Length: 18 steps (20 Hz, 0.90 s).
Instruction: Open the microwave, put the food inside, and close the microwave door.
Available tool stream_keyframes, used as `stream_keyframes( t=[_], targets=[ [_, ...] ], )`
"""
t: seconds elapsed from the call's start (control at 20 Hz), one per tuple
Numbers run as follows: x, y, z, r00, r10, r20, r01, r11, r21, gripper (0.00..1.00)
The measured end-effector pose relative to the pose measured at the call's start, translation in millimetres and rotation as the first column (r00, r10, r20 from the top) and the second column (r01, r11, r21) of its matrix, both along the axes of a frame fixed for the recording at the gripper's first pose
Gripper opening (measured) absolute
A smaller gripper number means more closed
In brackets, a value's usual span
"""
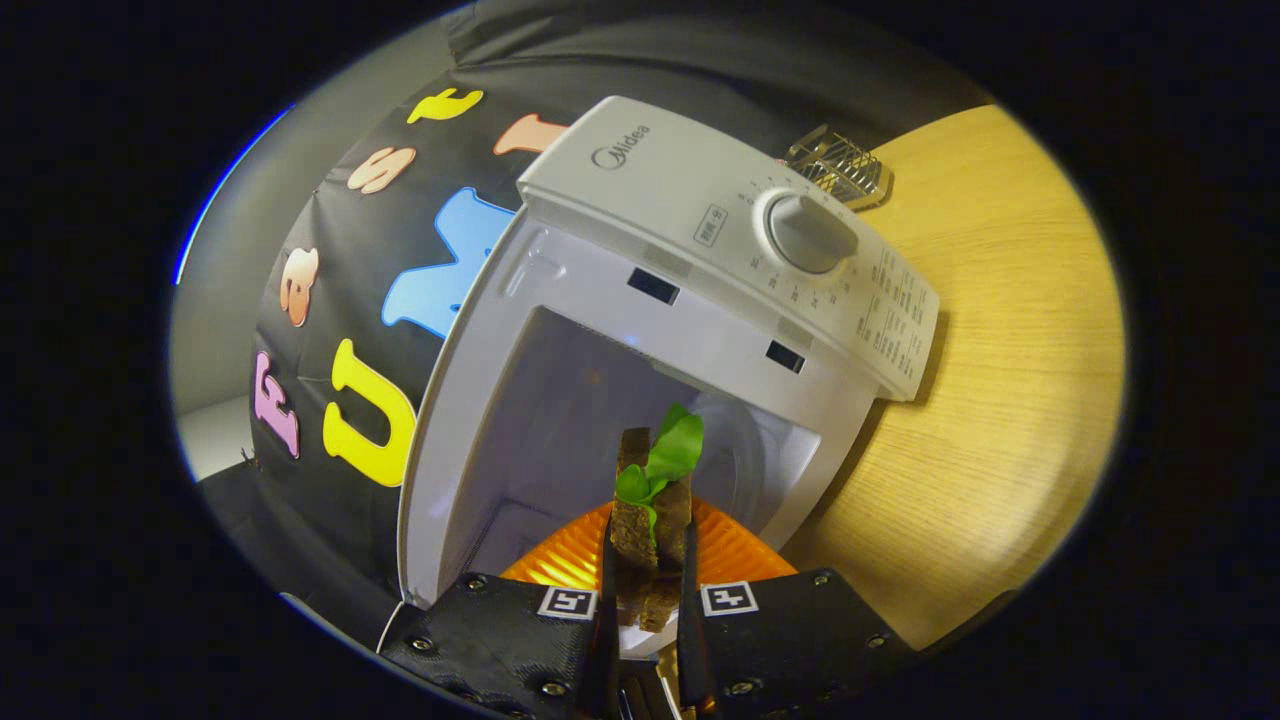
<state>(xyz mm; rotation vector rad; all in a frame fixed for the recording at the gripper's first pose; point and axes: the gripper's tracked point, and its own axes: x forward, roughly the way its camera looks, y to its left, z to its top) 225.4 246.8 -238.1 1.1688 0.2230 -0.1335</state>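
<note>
To your left hangs the booth's dark cloth wall (pixel 330 330), and the white microwave (pixel 700 200) stands just in front of it on the pale wooden worktop (pixel 1000 380). The view is tilted, so the microwave leans across the scene. Its front is open and you look straight into the bare white cavity (pixel 560 420); the door itself cannot be made out.

In the middle, your hand-held gripper (pixel 647 585) is clenched on the food: both fingers press the sides of a brown sandwich (pixel 640 520) that stands on edge between them, with a green leaf (pixel 672 450) sticking out of its top. Under the sandwich sits an orange ribbed plate (pixel 740 550), spreading out to either side of the fingers. Sandwich and plate lie at the mouth of the cavity, the leaf already reaching in past the front frame; whether the plate rests on the cavity floor cannot be told.

Further right, along the top of the microwave, runs the control panel with its round dial (pixel 810 232). Beyond the panel, a small wire rack (pixel 840 165) sits on the worktop, near the microwave's far corner. The worktop stretches on to your right.
</note>
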Motion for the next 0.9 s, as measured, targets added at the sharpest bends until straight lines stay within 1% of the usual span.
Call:
stream_keyframes(
  t=[0.2,0.4,0.65,0.75,0.9],
  targets=[
    [25.7,10.2,-7.2,0.999,-0.050,-0.019,0.051,0.998,0.036,0.24],
    [50.5,23.4,-12.1,0.997,-0.068,-0.029,0.070,0.995,0.073,0.23],
    [71.0,23.5,-16.7,0.994,-0.106,-0.034,0.108,0.992,0.070,0.24],
    [77.3,25.1,-19.3,0.993,-0.107,-0.042,0.109,0.992,0.064,0.25],
    [77.9,23.7,-23.9,0.992,-0.112,-0.054,0.114,0.993,0.038,0.25]
  ],
)
